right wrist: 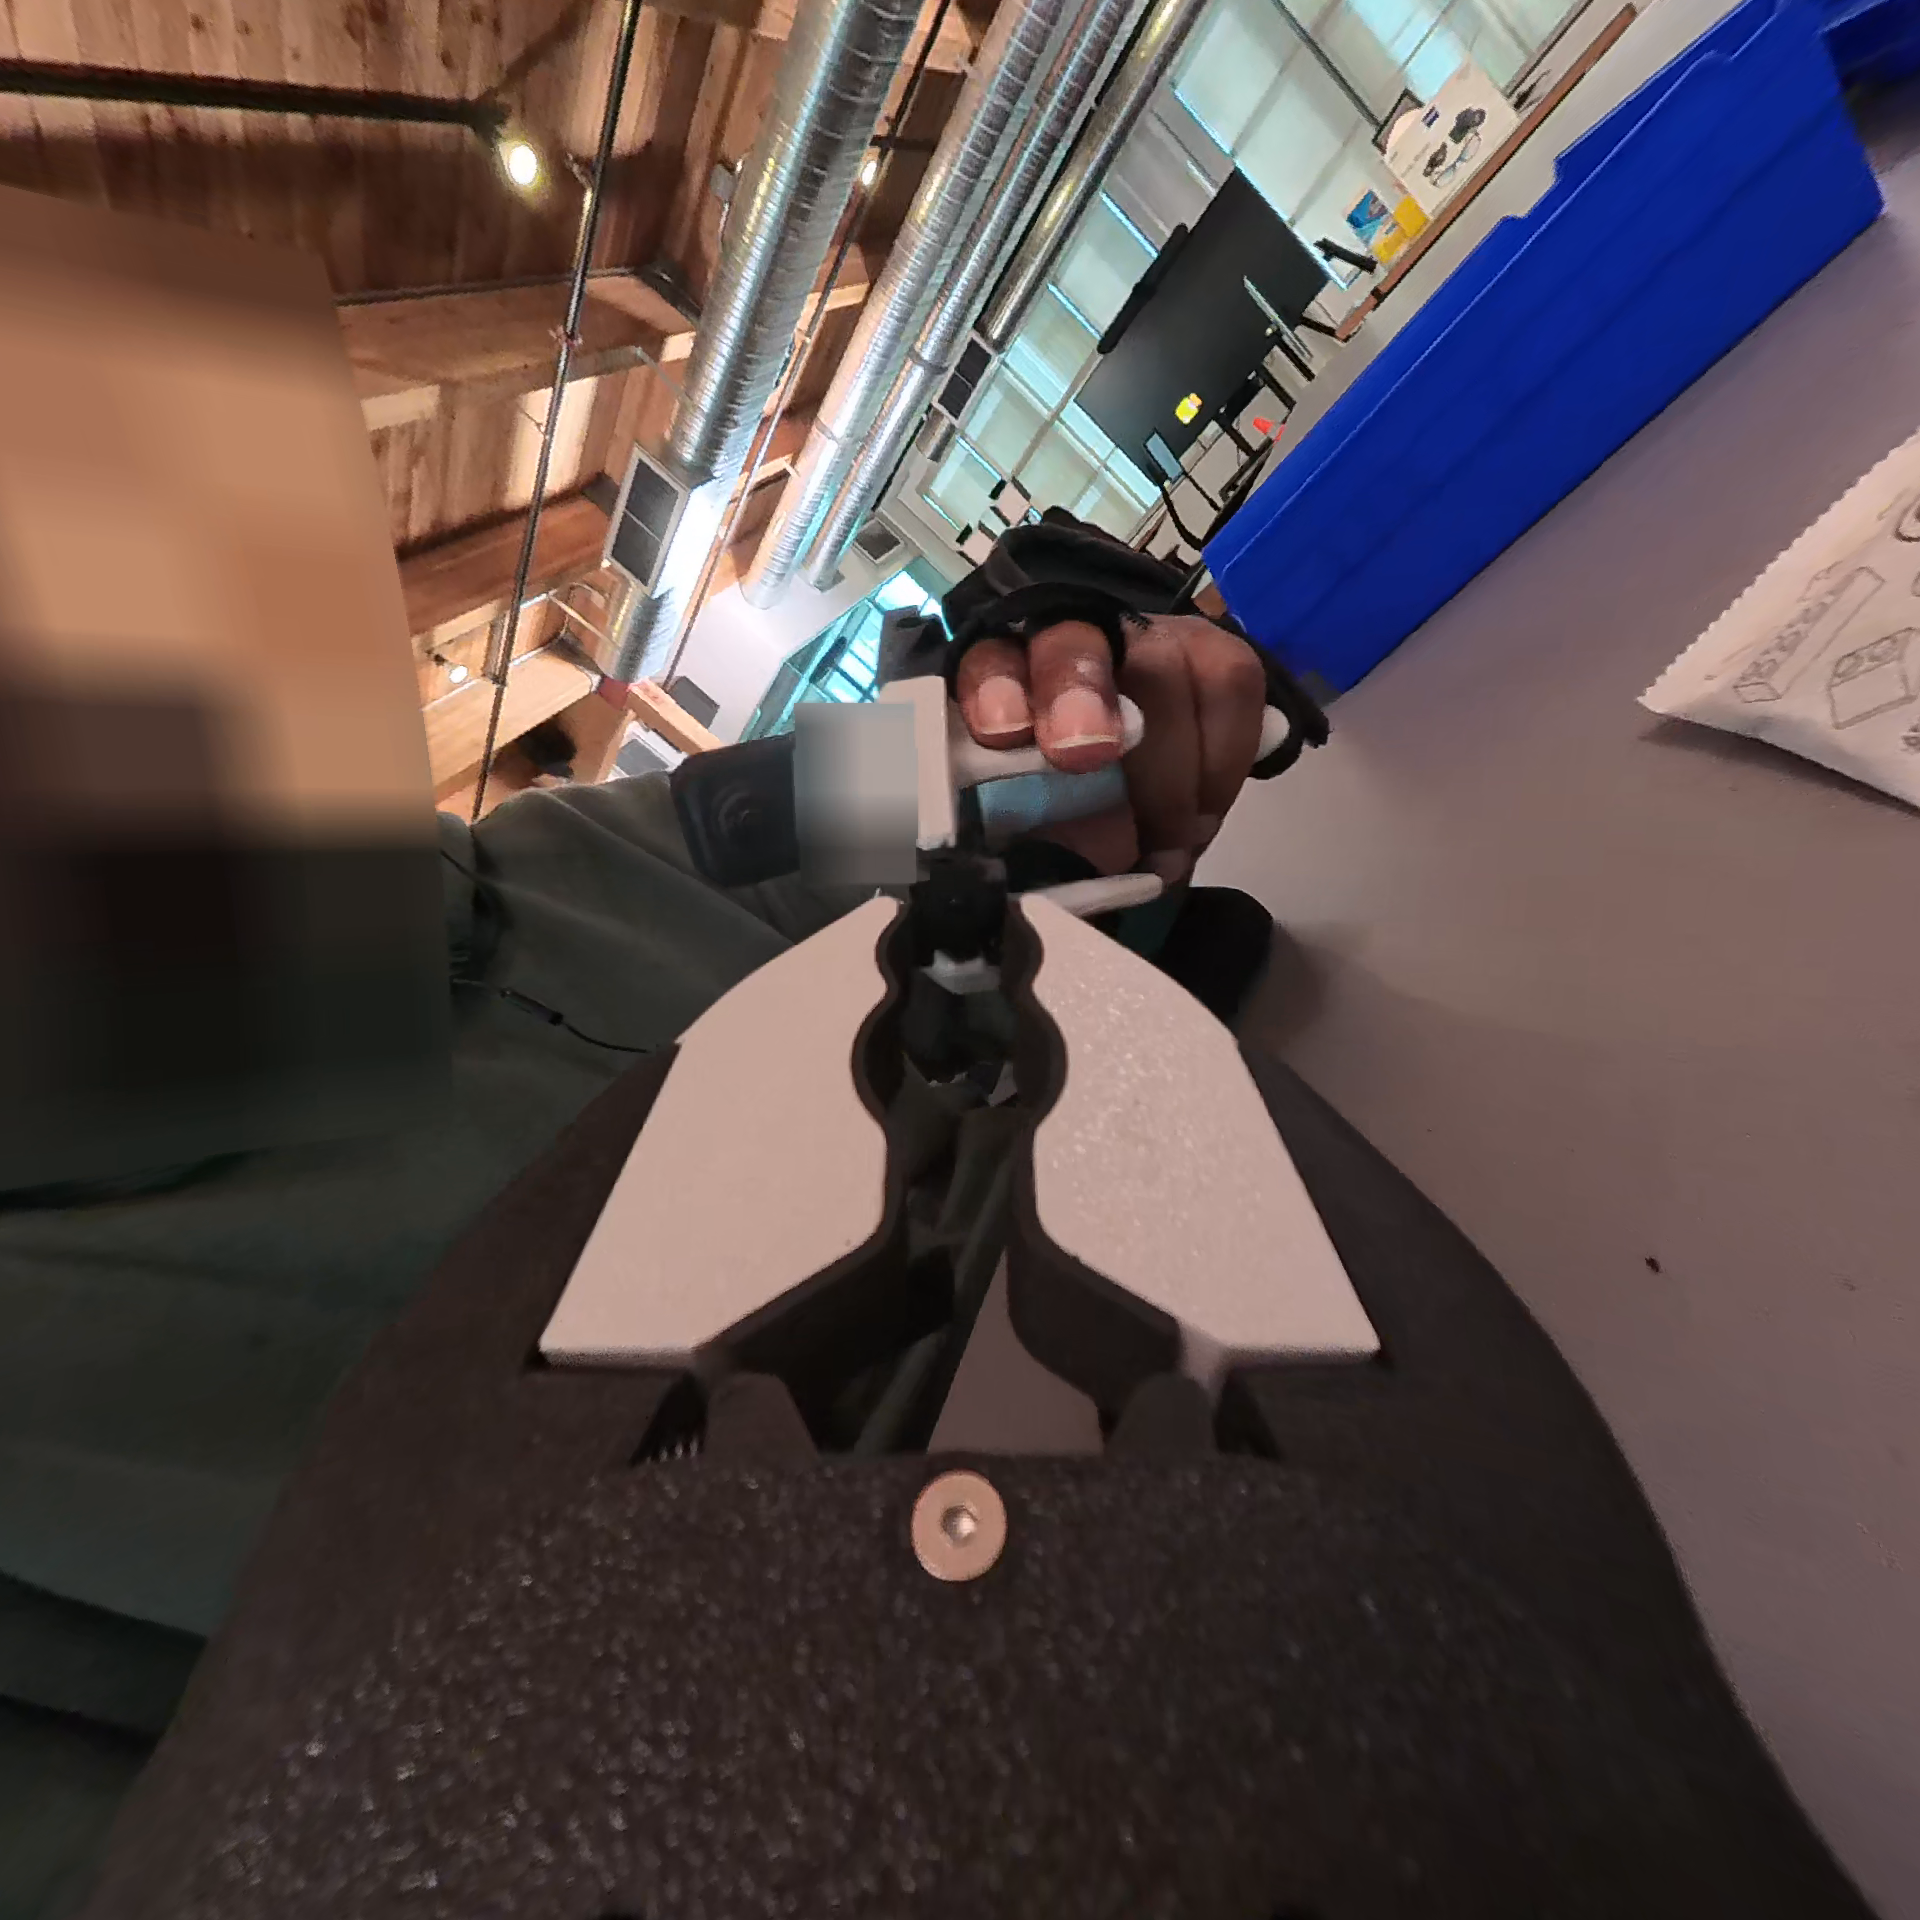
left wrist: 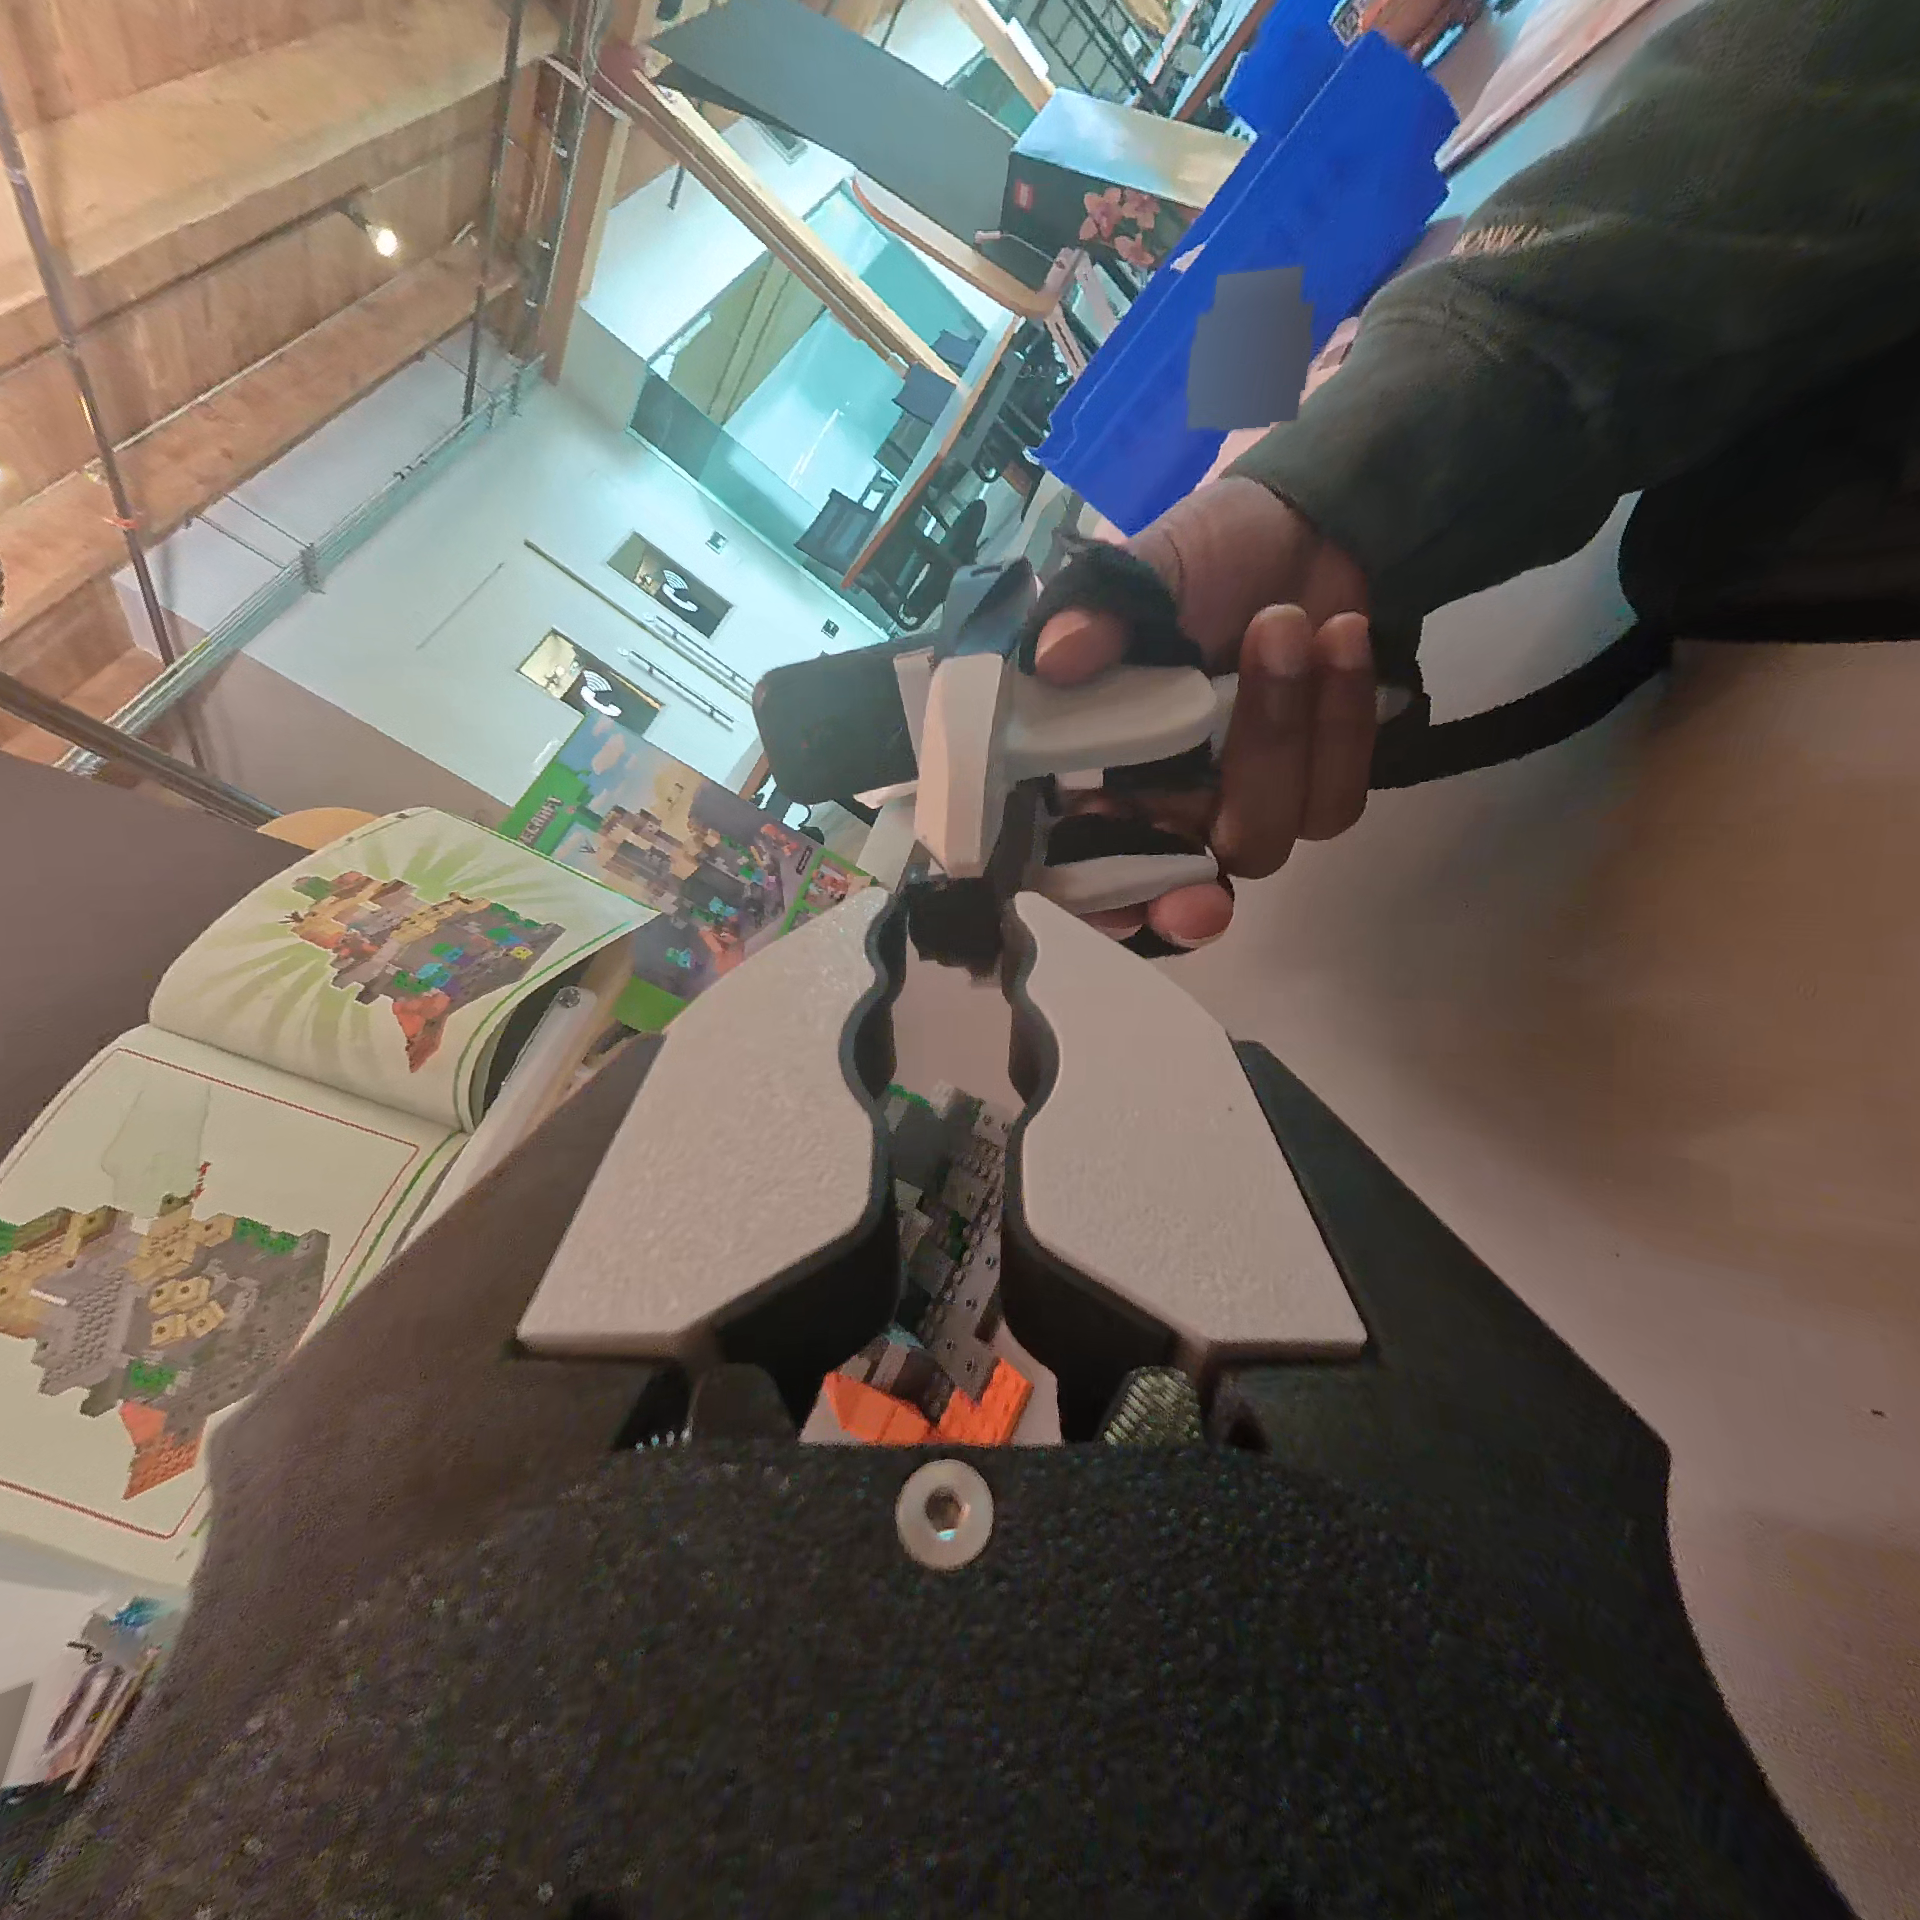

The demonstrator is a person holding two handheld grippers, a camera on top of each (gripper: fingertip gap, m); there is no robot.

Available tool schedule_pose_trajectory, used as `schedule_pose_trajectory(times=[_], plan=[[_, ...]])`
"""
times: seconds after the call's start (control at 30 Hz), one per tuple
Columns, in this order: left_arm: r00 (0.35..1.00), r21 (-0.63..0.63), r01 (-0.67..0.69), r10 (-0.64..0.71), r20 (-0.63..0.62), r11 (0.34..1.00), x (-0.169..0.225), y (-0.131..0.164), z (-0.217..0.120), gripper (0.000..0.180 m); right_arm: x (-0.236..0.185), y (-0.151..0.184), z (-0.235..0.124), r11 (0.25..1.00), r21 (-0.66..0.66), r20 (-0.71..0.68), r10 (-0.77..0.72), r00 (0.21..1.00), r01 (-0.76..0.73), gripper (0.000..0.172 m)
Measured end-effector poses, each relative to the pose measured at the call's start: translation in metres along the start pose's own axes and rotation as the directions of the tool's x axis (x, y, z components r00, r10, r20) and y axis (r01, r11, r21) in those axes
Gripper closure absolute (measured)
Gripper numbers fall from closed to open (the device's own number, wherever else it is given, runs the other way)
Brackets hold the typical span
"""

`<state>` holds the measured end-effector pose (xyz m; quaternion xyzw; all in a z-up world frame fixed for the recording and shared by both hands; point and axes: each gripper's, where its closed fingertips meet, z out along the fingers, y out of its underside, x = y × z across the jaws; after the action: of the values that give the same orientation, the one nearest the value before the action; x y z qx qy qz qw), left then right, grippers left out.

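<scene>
Left wrist view — jaws closed on small black piece [left wrist: 954,930], blue bin [left wrist: 1247,343] beyond

Two tilted wrist views along own fingers [left wrist: 790,1091] — facing each other closely, seemingly sharing grey table [right wrist: 1558,1039].

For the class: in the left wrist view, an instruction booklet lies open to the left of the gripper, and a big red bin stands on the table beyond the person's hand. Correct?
Not quite: the bin is blue, not red, as the left wrist view shows. The open instruction booklet does lie left of the gripper.
</scene>
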<state>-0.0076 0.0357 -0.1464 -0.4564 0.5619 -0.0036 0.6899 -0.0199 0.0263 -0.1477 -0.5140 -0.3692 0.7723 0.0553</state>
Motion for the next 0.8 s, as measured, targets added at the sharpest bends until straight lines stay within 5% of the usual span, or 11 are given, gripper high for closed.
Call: schedule_pose_trajectory(times=[0.43,0.8], plan=[[0.999,0.006,0.027,-0.026,-0.038,1.0,0.004,-0.003,-0.002,0.164,-0.003,0.005,0.001,0.999,-0.019,0.052,0.042,0.998,-0.041,0.156],[0.965,0.016,0.242,-0.239,-0.107,0.97,-0.002,-0.013,-0.008,0.165,-0.014,0.002,0.002,0.998,-0.038,0.033,-0.043,0.999,0.044,0.155]])
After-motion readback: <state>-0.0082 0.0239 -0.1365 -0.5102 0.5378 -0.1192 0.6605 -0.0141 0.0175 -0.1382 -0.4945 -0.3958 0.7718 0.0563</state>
